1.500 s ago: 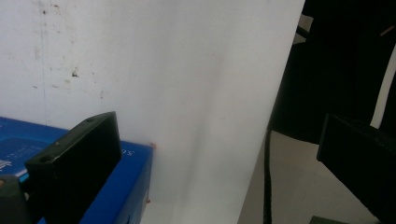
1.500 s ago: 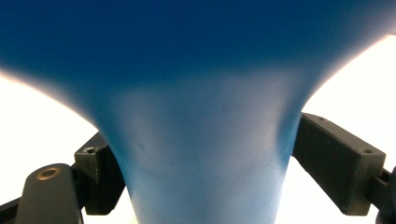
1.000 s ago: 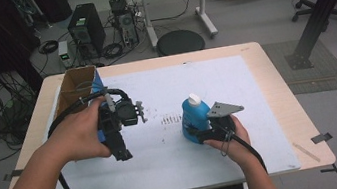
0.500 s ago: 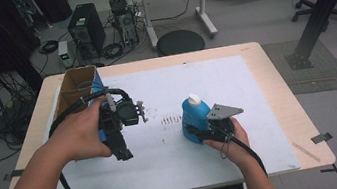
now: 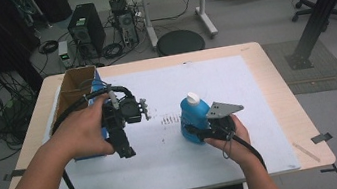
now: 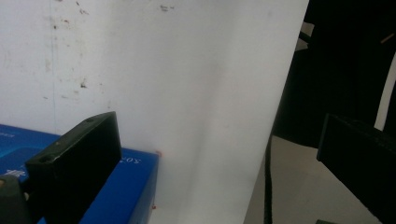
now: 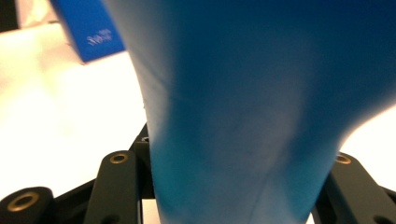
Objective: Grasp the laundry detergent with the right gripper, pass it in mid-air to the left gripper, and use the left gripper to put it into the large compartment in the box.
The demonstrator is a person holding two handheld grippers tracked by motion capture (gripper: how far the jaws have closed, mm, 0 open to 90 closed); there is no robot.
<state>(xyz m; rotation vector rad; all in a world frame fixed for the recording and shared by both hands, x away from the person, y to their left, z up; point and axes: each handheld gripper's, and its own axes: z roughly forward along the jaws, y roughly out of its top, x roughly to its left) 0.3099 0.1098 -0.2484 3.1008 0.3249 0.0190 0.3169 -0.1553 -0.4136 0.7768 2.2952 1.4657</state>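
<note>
Right tongs (image 5: 193, 132) just closed, pinching blue bottle (image 5: 194, 117) | left tongs (image 5: 124, 144) spread, empty, beside blue box (image 6: 122, 196)

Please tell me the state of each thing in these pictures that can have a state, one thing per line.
Blue bottle: upright on the white mat, white cap on, gripped low on its body.
Right gripper: fingers have just been closing and are shut on the blue bottle.
Left gripper: open, nothing between its fingers, held over the blue box.
Blue box: lying flat at the mat's left edge.
Cardboard box: open at the top.
</note>
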